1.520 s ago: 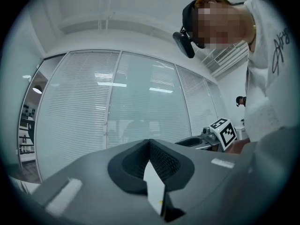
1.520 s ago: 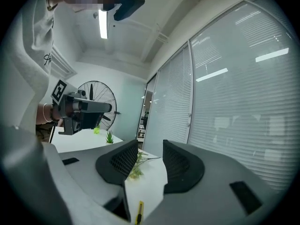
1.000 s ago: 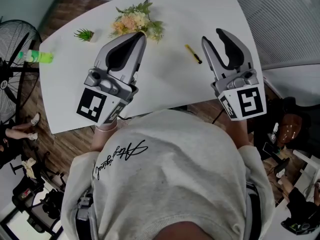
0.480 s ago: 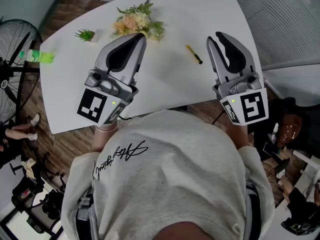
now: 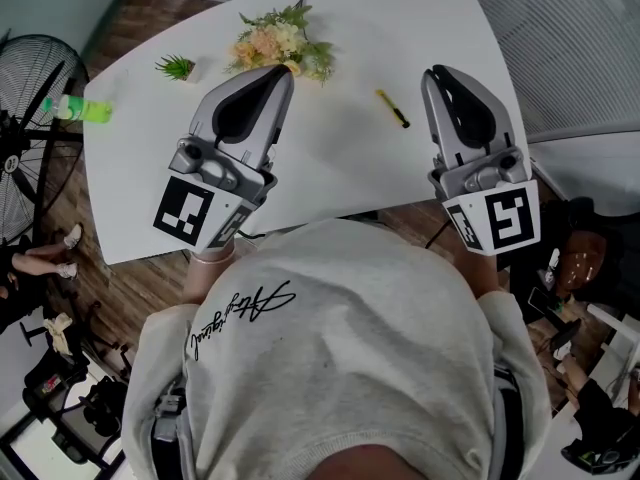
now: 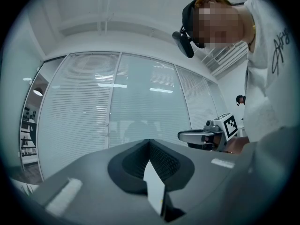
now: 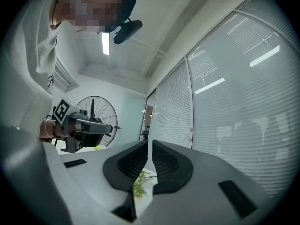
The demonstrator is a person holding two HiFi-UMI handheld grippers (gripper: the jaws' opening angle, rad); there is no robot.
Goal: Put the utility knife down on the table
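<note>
On the table [image 5: 340, 163], the utility knife [image 5: 392, 108] lies at 9 o'clock from the right gripper [image 5: 435, 70], empty jaws closing; left gripper [image 5: 285, 69] clamped together, empty.

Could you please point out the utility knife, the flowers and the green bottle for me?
knife [image 5: 393, 109]: head view, middle of its yellow body.
flowers [image 5: 268, 43]: head view, the pale blooms at the bunch's centre.
bottle [image 5: 85, 112]: head view, middle of its green body.

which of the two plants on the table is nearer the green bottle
The small spiky green plant, not the flower bouquet, which lies farther right of the bottle.
</note>
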